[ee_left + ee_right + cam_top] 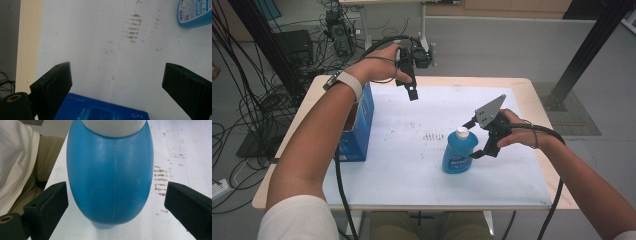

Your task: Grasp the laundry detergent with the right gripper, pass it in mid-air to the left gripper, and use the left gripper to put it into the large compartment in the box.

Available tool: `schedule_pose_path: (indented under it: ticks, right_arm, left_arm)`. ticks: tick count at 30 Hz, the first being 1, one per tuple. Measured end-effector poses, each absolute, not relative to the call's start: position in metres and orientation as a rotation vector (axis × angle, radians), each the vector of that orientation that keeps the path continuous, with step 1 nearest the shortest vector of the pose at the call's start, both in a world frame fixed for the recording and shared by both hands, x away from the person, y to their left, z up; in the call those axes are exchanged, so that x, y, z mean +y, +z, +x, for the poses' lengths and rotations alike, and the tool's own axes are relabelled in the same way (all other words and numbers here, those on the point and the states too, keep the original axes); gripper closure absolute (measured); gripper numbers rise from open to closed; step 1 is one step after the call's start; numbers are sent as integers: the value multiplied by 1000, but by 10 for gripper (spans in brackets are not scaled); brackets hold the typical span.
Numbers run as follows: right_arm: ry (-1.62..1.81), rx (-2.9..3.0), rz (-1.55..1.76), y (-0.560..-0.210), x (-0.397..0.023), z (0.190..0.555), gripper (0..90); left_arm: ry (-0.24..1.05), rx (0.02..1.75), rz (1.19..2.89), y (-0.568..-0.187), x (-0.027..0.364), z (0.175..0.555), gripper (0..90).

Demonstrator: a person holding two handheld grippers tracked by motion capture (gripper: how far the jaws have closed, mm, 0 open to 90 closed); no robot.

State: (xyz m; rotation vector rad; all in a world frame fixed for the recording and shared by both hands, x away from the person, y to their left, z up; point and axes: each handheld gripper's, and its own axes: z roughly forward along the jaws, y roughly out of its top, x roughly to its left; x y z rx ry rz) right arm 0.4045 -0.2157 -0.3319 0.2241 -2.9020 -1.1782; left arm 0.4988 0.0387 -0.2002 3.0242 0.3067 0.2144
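Observation:
A blue plastic bottle (458,152) with a white cap stands upright near the middle of the white-covered table (512,185). My right gripper (473,140) comes at it from the right. In the right gripper view the bottle (110,177) sits between the open jaws of this gripper (116,187), with a thin gap on each side. My left gripper (410,89) hangs raised over the table's far side, pointing down. In the left gripper view the jaws of that gripper (117,68) stand wide apart with nothing between them, above bare table.
A blue carton (358,127) stands at the table's left edge under my left forearm; its top (100,110) shows low in the left gripper view. Brown smudges (432,135) mark the white sheet. Cables and equipment lie on the floor beyond the table.

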Motion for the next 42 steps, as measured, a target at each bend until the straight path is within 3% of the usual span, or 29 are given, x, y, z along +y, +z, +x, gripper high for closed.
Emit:
schedule_pose_path:
  ticks: [42]
  right_arm:
    - [-1197,-2903,229,-334,-213,404,52]
  left_arm:
    - [218,312,3024,-201,39,499,95]
